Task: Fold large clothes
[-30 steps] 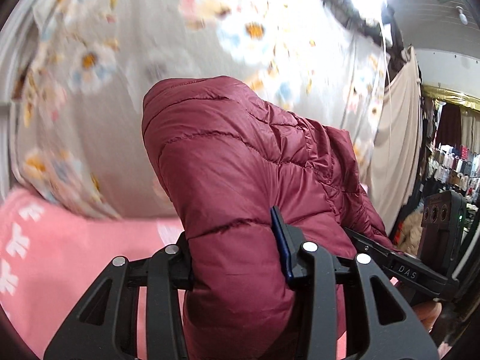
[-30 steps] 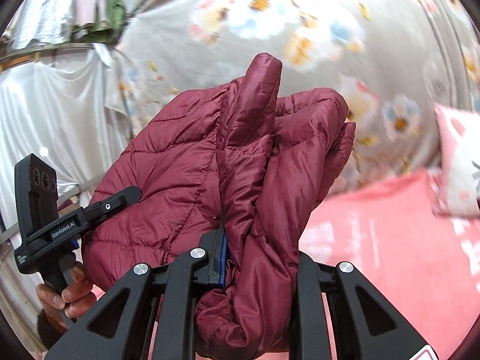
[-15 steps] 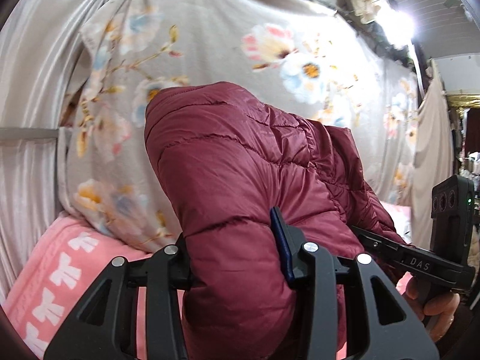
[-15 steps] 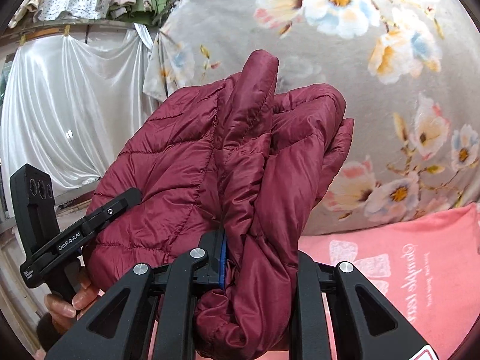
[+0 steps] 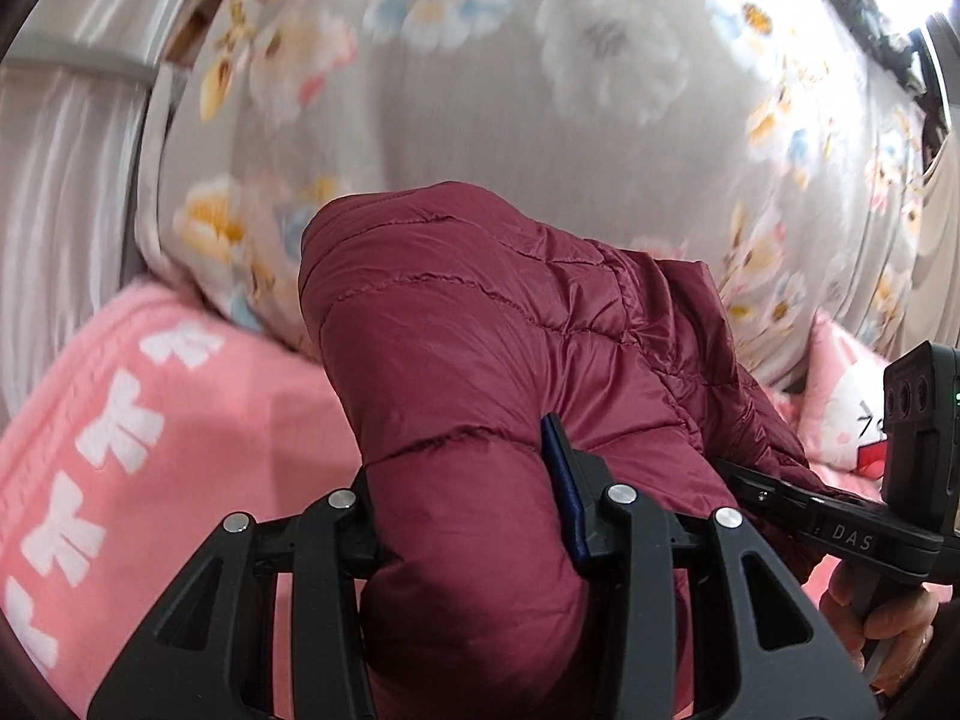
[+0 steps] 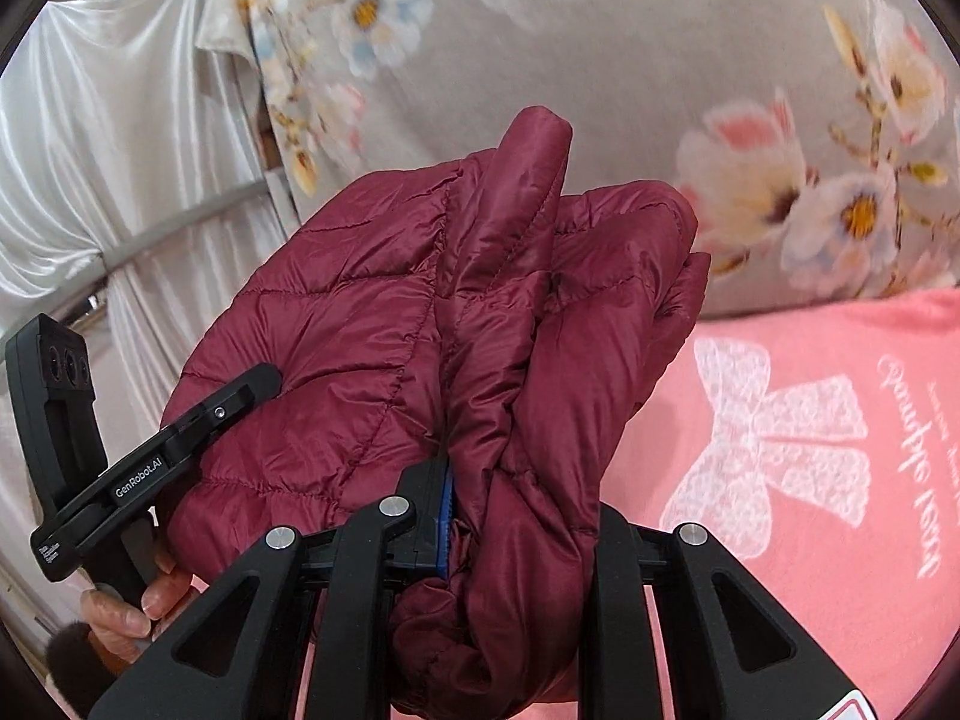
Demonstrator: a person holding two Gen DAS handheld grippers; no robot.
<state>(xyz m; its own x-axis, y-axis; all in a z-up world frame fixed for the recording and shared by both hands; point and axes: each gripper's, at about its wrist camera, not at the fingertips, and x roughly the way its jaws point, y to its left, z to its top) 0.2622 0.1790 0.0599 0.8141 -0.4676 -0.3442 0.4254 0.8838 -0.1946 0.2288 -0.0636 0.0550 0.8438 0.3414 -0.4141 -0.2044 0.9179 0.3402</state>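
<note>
You hold the folded maroon jacket off the pink bed cover, the left gripper and right gripper each with jaws pinching a padded edge, likely so the folds stay together. Only the right wrist view shows the bunched layers.

Left gripper clamped tight on a bunched fold of the puffer jacket, fingers pointing forward and slightly up. Right gripper likewise closed on a thick gathered wad of the same garment. Each handle wrapped by a bare hand, the other hand low at the frame edge, possibly cuffed by a dark sleeve.
</note>
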